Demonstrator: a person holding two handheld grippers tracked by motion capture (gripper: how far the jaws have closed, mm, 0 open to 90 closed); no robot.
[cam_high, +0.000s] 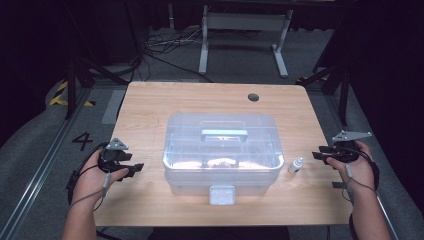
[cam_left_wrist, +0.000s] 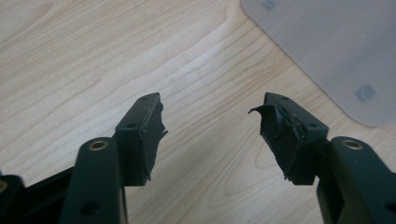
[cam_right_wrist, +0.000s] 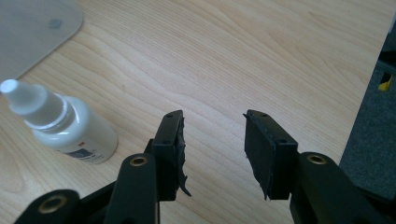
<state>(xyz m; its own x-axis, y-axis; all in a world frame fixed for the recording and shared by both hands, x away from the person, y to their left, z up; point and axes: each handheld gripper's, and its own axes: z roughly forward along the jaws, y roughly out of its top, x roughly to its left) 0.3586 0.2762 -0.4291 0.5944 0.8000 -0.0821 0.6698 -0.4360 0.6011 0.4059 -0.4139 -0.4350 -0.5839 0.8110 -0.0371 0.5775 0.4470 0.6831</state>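
The small white dropper bottle (cam_right_wrist: 60, 126) looked light and slippery; the open, empty right gripper (cam_right_wrist: 212, 135) should pinch its body, while the left gripper (cam_left_wrist: 210, 121) was open and empty too.

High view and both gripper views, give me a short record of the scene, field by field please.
surface: wooden table
centre: clear plastic box, lid shut, handle on top, front latch toward the person
small item: white dropper bottle, upright, just right of the box, apart from it
left gripper: jaws open, nothing between them, left of the box
right gripper: jaws open, empty, right of the bottle
contact: neither gripper touches the box or the bottle
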